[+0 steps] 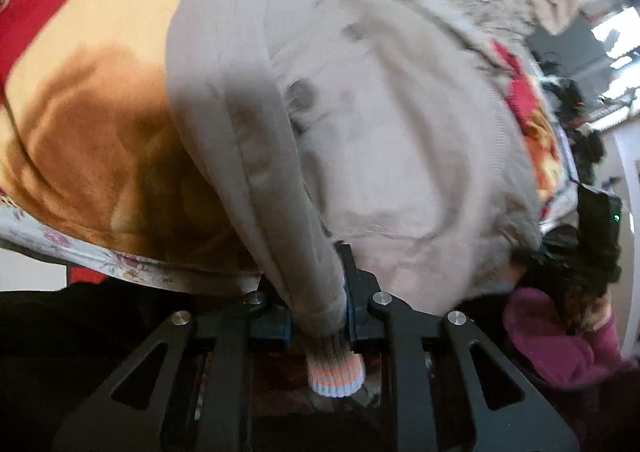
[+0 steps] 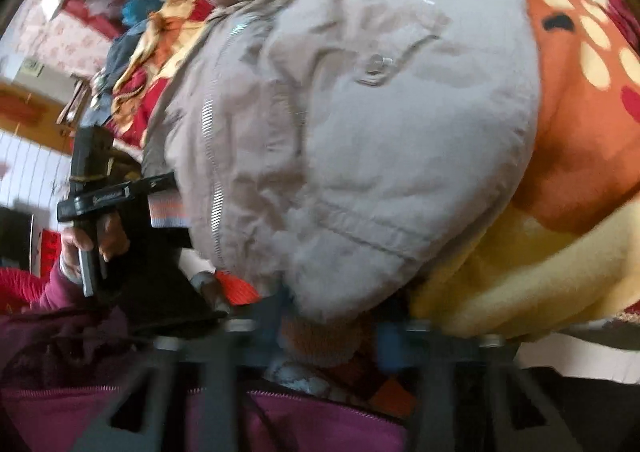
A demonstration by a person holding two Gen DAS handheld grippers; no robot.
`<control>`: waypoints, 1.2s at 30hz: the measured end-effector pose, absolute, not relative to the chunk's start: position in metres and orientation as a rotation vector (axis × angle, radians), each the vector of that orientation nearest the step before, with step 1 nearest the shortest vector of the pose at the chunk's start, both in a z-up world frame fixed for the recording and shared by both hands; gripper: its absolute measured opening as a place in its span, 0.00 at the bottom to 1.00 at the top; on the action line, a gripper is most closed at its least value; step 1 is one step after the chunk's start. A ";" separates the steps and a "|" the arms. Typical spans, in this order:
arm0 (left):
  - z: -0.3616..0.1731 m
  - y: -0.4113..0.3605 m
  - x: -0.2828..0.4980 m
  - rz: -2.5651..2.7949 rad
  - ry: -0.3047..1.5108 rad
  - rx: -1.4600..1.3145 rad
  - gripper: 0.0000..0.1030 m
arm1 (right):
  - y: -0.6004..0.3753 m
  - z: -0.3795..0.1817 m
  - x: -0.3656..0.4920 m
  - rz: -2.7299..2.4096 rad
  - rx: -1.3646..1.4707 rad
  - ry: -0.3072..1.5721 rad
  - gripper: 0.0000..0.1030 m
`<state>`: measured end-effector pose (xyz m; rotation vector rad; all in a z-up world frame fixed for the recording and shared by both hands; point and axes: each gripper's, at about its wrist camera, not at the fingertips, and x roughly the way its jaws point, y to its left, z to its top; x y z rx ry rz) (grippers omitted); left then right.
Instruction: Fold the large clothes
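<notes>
Presently, the beige jacket (image 1: 360,124) lies spread over a fleece blanket (image 1: 92,100) patterned in orange, cream and red, filling the middle of both views. In the left wrist view, the left gripper (image 1: 326,316) is clamped on 1 sleeve (image 1: 280,212) of the jacket; the striped knit cuff (image 1: 336,376) hangs out below the pads at 6 o'clock. In the right wrist view, the right gripper (image 2: 332,328) is blurred; its jaws stand close together around a second knit cuff (image 2: 324,336) at 6 o'clock, pressing on it as far as the blur allows. The jacket zipper (image 2: 214,172) runs down at 9 o'clock. A person's hand (image 2: 86,240) in a magenta sleeve (image 2: 52,288) grips the left tool at 8 o'clock.
</notes>
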<state>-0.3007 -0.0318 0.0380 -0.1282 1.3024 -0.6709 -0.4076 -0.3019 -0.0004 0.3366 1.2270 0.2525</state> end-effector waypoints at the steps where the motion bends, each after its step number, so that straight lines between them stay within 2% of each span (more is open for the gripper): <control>1: 0.050 -0.025 -0.301 -0.695 1.288 -0.161 0.15 | -0.299 0.010 -0.410 0.274 0.328 1.202 0.14; 5: 0.108 -0.005 -0.293 -0.749 1.171 -0.271 0.14 | -0.306 0.062 -0.413 0.328 0.381 1.027 0.13; 10: 0.172 -0.014 -0.260 -0.758 0.991 -0.256 0.13 | -0.336 0.121 -0.391 0.332 0.449 0.782 0.13; 16: 0.205 -0.043 -0.181 -0.725 0.873 -0.299 0.13 | -0.372 0.157 -0.326 0.222 0.462 0.646 0.13; 23: 0.193 -0.080 -0.063 -0.597 0.873 -0.358 0.13 | -0.429 0.159 -0.222 0.049 0.480 0.643 0.13; 28: 0.149 -0.094 0.007 -0.511 0.958 -0.429 0.14 | -0.468 0.110 -0.146 -0.030 0.541 0.731 0.13; 29: 0.142 -0.095 0.013 -0.508 0.971 -0.440 0.17 | -0.475 0.099 -0.135 -0.048 0.554 0.739 0.13; 30: 0.137 -0.095 0.020 -0.493 0.980 -0.439 0.26 | -0.482 0.088 -0.123 -0.076 0.554 0.755 0.15; 31: 0.134 -0.095 0.024 -0.474 0.989 -0.431 0.46 | -0.486 0.083 -0.117 -0.089 0.545 0.766 0.19; 33: 0.137 -0.090 0.024 -0.449 0.981 -0.424 0.73 | -0.492 0.081 -0.117 -0.137 0.527 0.753 0.52; 34: 0.145 -0.083 0.022 -0.460 0.959 -0.440 0.77 | -0.494 0.085 -0.121 -0.161 0.523 0.730 0.55; 36: 0.158 -0.072 0.011 -0.473 0.927 -0.427 0.78 | -0.494 0.097 -0.134 -0.163 0.514 0.711 0.56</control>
